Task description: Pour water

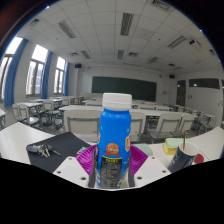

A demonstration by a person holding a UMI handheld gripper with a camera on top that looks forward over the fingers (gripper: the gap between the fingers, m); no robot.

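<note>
A blue plastic bottle (pixel 114 135) with a white cap and an orange-and-black label stands upright between my fingers. Both purple pads (pixel 89 157) press against its sides, so my gripper (pixel 112 168) is shut on it. The bottle appears held a little above the white table (pixel 20 140). A green-rimmed cup (pixel 172 147) stands on the table to the right, beyond my right finger.
A bunch of keys (pixel 42 150) lies on a dark mat (pixel 65 146) at the left. A yellow-and-dark object (pixel 186 158) sits at the right near the cup. Beyond are rows of classroom desks and chairs (pixel 80 120), windows at the left and a blackboard on the far wall.
</note>
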